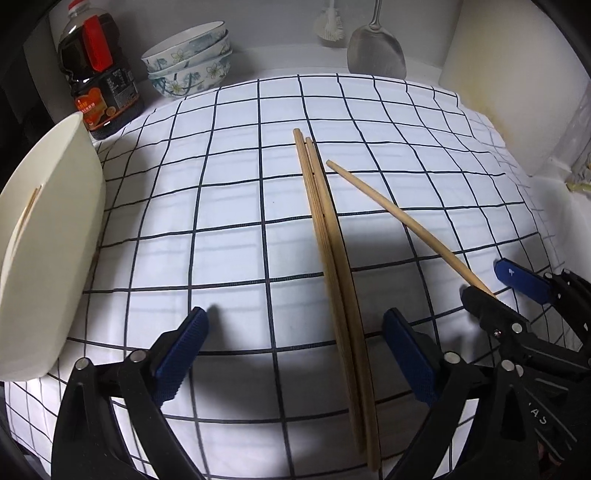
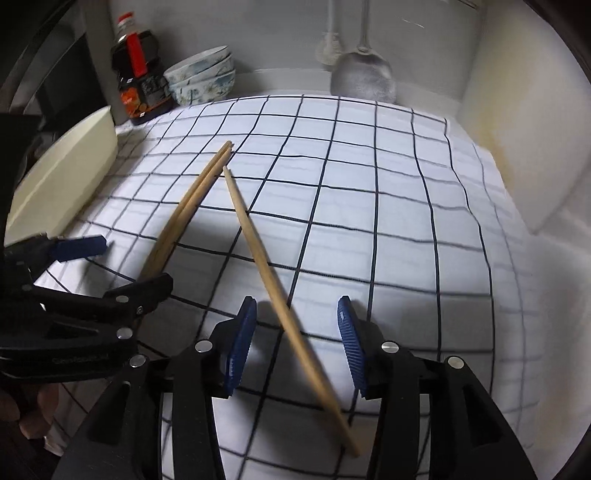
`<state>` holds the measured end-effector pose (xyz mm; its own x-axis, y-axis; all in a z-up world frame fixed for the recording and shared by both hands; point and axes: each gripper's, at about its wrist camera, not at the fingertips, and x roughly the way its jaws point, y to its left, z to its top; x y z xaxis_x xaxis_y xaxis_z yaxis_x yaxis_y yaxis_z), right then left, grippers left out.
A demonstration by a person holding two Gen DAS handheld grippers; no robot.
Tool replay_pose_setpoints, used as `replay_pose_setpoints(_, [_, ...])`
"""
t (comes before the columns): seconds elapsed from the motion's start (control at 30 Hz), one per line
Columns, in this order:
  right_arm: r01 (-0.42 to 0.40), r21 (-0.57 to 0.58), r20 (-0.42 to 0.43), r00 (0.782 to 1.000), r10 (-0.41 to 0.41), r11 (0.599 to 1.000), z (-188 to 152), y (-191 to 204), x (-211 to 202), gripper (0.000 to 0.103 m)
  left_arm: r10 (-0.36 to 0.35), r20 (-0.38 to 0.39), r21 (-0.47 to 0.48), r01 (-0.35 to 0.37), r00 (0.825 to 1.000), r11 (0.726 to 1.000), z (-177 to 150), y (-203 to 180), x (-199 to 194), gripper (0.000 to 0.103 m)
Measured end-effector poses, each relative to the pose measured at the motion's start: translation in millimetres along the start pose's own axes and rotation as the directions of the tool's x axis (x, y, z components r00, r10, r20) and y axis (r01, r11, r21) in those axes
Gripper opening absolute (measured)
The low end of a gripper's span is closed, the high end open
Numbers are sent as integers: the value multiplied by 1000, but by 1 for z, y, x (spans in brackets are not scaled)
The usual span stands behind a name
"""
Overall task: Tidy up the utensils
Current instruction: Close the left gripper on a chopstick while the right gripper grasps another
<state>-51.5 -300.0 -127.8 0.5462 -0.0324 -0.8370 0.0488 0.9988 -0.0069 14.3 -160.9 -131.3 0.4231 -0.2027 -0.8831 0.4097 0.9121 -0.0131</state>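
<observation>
Checked cloth covers the bench (image 1: pixel 229 206); both grippers' fingers spread apart, left gripper (image 1: pixel 295 354) straddling paired chopsticks (image 1: pixel 332 280), right gripper (image 2: pixel 297 347) a single chopstick (image 2: pixel 280 295) toward twelve o'clock, seemingly poised to gather them.

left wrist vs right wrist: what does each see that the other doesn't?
Only the left wrist view: a chopstick lying inside the cream bin, seen through its open top, and the full length of the paired chopsticks between the open left gripper jaws.

Only the right wrist view: the single chopstick running its whole length between the open right gripper jaws, and fingers of the person's hand at the lower left.

Both: checked cloth, sauce bottle, stacked bowls, metal spatula, white brush, and the other gripper.
</observation>
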Motion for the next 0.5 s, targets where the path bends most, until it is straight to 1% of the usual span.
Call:
replay_pose_setpoints(0.07, [0, -17, 4, 1000, 0, 1000, 2, 0, 2, 44, 2, 14, -8, -2, 1000, 1000, -1, -1, 1, 93])
replay_pose_setpoints(0.13, [-6, -33, 4, 1000, 6, 999, 4, 1, 3, 42, -4, 35, 5, 4, 999, 1000, -1, -4, -1, 82])
replay_pose_setpoints(0.17, [-13, -46, 6, 1000, 13, 999, 5, 2, 4, 36, -14, 46, 18, 13, 999, 1000, -1, -7, -3, 68])
replay_pose_setpoints(0.2, [-19, -54, 7, 1000, 19, 998, 5, 4, 4, 32, -26, 57, 35, 24, 998, 999, -1, -11, -6, 50])
replay_pose_setpoints(0.23, [-18, -59, 8, 1000, 18, 998, 5, 5, 4, 24, -34, 61, 43, 31, 998, 999, -1, -13, -7, 41])
replay_pose_setpoints(0.27, [-16, -61, 7, 1000, 17, 998, 6, 7, 4, 14, -42, 66, 49, 38, 997, 998, -1, -14, -9, 24])
replay_pose_setpoints(0.3, [-9, -60, 6, 1000, 9, 998, 7, 8, 5, 12, -48, 67, 50, 45, 997, 998, 0, -15, -9, 15])
replay_pose_setpoints(0.33, [-4, -52, 4, 1000, 4, 999, 7, 9, 5, 7, -51, 66, 48, 48, 997, 998, 0, -14, -9, 14])
replay_pose_setpoints(0.37, [-2, -42, 2, 1000, 2, 999, 8, 9, 5, 6, -58, 62, 44, 55, 996, 997, 0, -13, -9, 13])
replay_pose_setpoints(0.43, [-15, -13, 2, 1000, 15, 1000, 7, 6, 4, 6, -81, 44, 37, 79, 996, 996, 1, -9, -9, 13])
replay_pose_setpoints(0.5, [-47, 33, 5, 999, 46, 998, 6, 3, 3, 6, -106, 25, 15, 106, 994, 994, 3, -5, -9, 13])
